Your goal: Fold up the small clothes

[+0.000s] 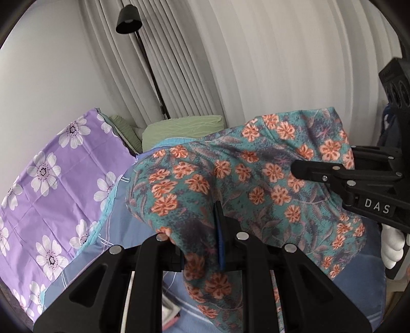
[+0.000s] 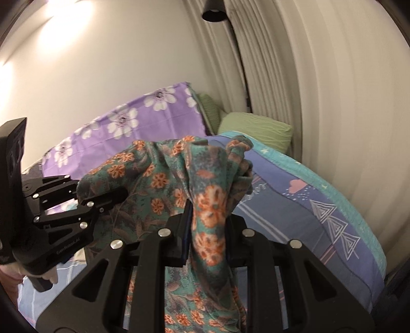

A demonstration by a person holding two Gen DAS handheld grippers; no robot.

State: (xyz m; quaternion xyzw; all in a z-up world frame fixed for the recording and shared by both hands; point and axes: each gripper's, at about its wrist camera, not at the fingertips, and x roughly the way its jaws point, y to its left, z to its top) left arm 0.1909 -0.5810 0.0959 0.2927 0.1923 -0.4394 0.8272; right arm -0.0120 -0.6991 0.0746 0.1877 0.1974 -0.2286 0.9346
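A small teal garment with orange flowers (image 1: pixel 256 174) hangs in the air above the bed, stretched between both grippers. My left gripper (image 1: pixel 205 238) is shut on one edge of it, with cloth bunched between the jaws. My right gripper (image 2: pixel 207 225) is shut on another edge, and the cloth (image 2: pixel 164 179) drapes down through its jaws. In the left wrist view the right gripper (image 1: pixel 333 174) reaches in from the right. In the right wrist view the left gripper (image 2: pixel 84 202) reaches in from the left.
The bed below has a blue patterned sheet (image 2: pixel 307 205) with a teal border. A purple flowered quilt (image 1: pixel 56 179) lies along the wall. Green pillows (image 1: pixel 184 128) sit at the head. A black floor lamp (image 1: pixel 129 20) stands before pleated curtains.
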